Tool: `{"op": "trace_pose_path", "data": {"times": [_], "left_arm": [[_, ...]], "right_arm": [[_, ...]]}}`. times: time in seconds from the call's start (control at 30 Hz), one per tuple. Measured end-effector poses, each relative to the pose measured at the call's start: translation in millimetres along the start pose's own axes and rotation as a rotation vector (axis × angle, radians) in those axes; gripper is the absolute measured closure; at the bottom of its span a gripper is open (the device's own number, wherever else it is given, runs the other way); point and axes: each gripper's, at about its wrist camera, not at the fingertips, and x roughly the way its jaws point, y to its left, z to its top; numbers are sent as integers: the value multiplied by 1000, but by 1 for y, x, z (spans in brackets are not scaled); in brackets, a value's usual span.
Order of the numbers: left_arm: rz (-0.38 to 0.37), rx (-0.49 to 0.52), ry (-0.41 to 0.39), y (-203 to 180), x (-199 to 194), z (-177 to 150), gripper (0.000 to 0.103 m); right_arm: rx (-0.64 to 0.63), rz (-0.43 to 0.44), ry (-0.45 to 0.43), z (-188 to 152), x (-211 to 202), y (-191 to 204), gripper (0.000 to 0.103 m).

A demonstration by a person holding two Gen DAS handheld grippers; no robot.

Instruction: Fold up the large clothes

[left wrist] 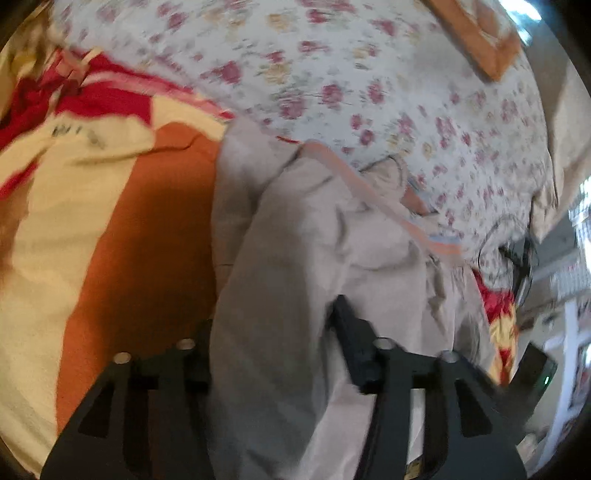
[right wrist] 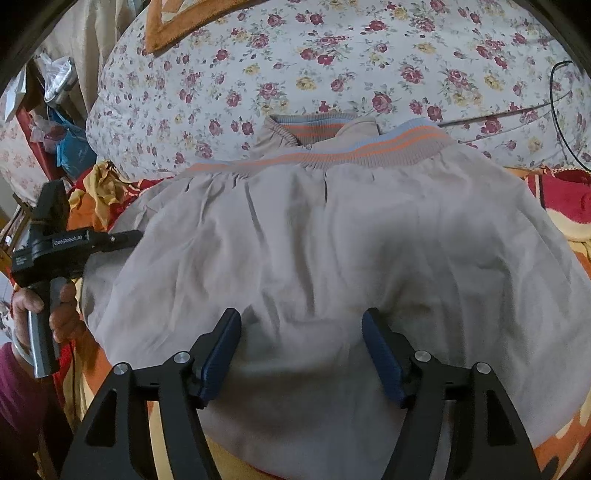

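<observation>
A large grey garment (right wrist: 314,240) with a ribbed band striped orange and blue (right wrist: 369,147) lies spread on the bed. In the right wrist view my right gripper (right wrist: 300,314) hovers over its near part, open, with both blue pads clear of the cloth. The left gripper (right wrist: 129,238), held by a hand (right wrist: 62,314), sits at the garment's left edge. In the left wrist view the garment (left wrist: 295,240) bunches up between the fingers of the left gripper (left wrist: 273,314). The cloth hides the left finger, and the right finger (left wrist: 351,332) lies against the fold.
A floral sheet (right wrist: 295,66) covers the bed beyond the garment. A red, yellow and orange blanket (left wrist: 110,221) lies under and beside it. A black cable (right wrist: 554,96) loops at the right. An orange-edged mat (right wrist: 166,26) lies at the far side, and clutter (right wrist: 62,122) stands by the bed's left.
</observation>
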Motion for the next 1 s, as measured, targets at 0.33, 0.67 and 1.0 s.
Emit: {"op": "trace_pose_path", "data": {"times": [0.33, 0.67, 1.0], "left_arm": [[25, 127, -25, -41, -15, -9, 87], [-63, 310, -52, -163, -56, -24, 94], [-132, 448, 113, -296, 42, -55, 96]], "right_arm": [[63, -35, -68, 1, -13, -27, 64], [94, 43, -72, 2, -11, -47, 70], [479, 249, -152, -13, -42, -136, 70]]}}
